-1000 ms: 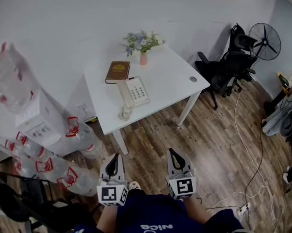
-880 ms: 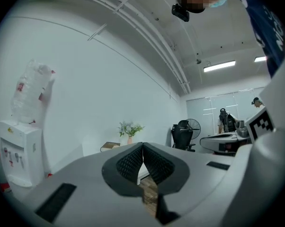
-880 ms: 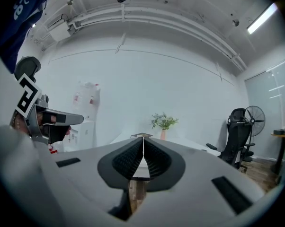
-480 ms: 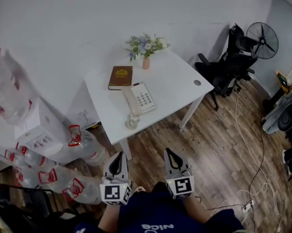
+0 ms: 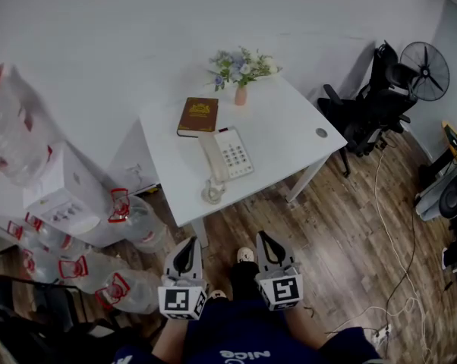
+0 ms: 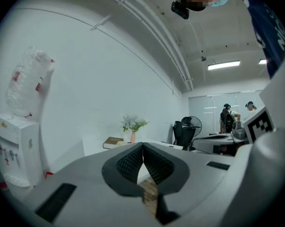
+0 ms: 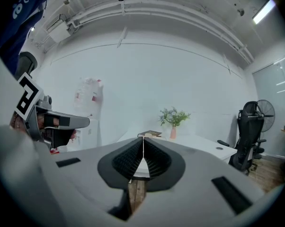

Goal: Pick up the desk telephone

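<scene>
A stretch of brown wooden floor (image 5: 342, 233) lies between the person and the white rectangular table (image 5: 293, 131), which stands against the pale wall, so nothing on the tabletop is within reach yet. The left gripper (image 5: 187, 244) and right gripper (image 5: 264, 237) are held low and side by side in front of the person's body, pointing roughly level toward the table. Both pairs of jaws are closed together with nothing between them. This looks like a carrying posture rather than a grasp, and the 2 will probably have to open before taking hold.

The cream desk telephone (image 5: 228, 156) lies flat near the table's front left edge, keypad up and handset cradled along its left side. That placement seems to leave it open to an approach from the near side. The brown hardback book (image 5: 198, 116) lies just behind it. The small pink vase of flowers (image 5: 241, 93) stands further back by the wall, out of the way. The telephone's coiled cord (image 5: 212, 194) is bunched at the very edge.
</scene>
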Demonstrator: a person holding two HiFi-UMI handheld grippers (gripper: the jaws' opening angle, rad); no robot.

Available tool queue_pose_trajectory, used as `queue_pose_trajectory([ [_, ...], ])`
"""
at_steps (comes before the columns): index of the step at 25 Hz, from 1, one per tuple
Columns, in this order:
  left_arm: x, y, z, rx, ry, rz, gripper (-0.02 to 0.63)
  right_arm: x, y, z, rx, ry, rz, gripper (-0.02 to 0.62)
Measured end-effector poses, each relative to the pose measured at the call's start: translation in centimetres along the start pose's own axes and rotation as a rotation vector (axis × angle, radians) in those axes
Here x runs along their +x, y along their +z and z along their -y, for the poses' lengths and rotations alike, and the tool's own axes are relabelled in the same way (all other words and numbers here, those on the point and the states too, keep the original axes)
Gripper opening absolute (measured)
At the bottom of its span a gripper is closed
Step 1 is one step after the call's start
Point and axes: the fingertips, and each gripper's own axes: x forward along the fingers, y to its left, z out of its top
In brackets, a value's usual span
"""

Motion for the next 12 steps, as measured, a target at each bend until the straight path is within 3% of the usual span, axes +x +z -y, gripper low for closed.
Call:
queue_pose_trajectory([
  [12, 7.7, -0.1, -1.4, 0.015, 0.073, -0.051, 0.017, 8.9, 0.2, 5.2, 0.005, 0.083, -0.002, 0.023],
])
